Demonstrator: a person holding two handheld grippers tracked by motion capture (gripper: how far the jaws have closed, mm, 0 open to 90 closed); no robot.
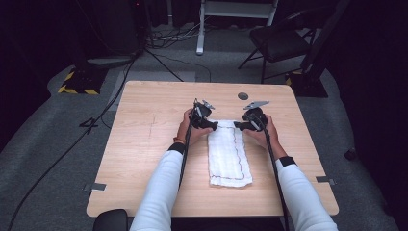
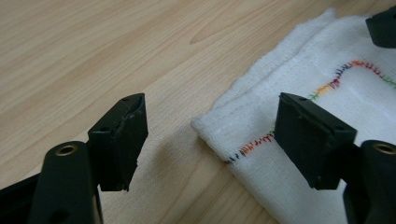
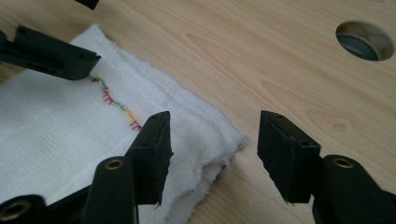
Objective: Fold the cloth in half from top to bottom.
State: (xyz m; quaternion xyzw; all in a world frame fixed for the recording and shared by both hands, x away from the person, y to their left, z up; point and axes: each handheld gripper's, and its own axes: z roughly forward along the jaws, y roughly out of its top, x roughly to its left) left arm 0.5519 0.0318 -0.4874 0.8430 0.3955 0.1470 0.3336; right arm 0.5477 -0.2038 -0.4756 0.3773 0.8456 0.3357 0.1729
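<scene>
at the far end of the folded cloth [image 1: 229,153] on the worktop [image 1: 144,144], left gripper [image 2: 210,140] and right gripper [image 3: 212,154] each straddle a corner, jaws apart.

Both forearms enter from the bottom edge of the high view in white sleeves, converging toward the centre of the frame. The left hand [image 1: 188,126] grips the left tongs [image 1: 215,125], tips pointing right of frame. The right hand [image 1: 266,132] grips the right tongs [image 1: 236,124], tips pointing left of frame. The two tips face each other, near but apart. Both sets of jaws stand parted, nothing pressed between the pads. A dark cuff shows at each wrist.
</scene>
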